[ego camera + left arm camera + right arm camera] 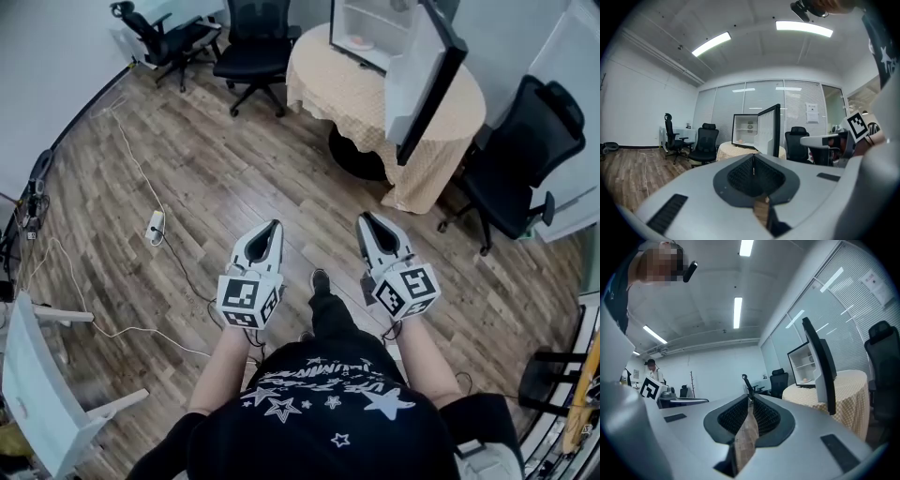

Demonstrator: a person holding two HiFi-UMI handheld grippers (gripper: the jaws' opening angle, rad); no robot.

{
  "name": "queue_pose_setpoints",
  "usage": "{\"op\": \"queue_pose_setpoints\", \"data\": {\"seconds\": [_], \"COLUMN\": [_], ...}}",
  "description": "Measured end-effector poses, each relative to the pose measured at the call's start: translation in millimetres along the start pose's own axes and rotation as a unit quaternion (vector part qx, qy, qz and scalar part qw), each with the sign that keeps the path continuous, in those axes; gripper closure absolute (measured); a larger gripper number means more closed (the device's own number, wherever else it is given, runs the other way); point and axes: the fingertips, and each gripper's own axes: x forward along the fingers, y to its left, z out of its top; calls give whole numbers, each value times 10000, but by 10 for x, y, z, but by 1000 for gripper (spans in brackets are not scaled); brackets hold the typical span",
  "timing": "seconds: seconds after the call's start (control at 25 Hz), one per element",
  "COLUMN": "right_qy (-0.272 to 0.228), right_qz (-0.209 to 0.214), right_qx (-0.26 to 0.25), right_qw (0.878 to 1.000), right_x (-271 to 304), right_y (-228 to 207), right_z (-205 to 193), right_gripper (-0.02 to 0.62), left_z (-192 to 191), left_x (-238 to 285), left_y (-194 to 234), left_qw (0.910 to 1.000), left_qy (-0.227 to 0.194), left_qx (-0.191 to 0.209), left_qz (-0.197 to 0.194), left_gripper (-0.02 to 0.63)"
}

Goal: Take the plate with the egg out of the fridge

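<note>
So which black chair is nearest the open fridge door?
The black chair right of the round table, beside the fridge door; the other two stand farther left.

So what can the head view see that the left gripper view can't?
Only the head view shows the person's starry black shirt and the white power strip on the floor. Only the left gripper view shows the ceiling lights and a paper sheet on the glass wall. Both show the open fridge on the round table and black office chairs.

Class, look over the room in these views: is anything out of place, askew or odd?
The small fridge on the cloth-covered table has its door standing wide open, and a power strip with loose cables lies across the floor.
</note>
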Motion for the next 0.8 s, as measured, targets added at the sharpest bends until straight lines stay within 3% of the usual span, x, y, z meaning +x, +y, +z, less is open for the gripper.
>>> {"op": "queue_pose_setpoints", "data": {"seconds": [0.16, 0.32, 0.8], "right_qy": [78, -44, -3], "right_qz": [243, 211, 282], "right_qx": [-36, 141, 136], "right_qw": [9997, 9997, 9995], "right_x": [445, 899, 1907], "right_y": [-173, -463, -1276], "right_z": [-9, 80, 354], "right_gripper": [546, 546, 546], "left_z": [77, 171, 415], "left_x": [254, 588, 1701], "left_y": [334, 625, 882], "left_qw": [9997, 9991, 9995], "left_qy": [75, 55, 83], "left_qx": [98, 67, 79], "left_qz": [207, 404, 295], "left_gripper": [597, 597, 597]}}
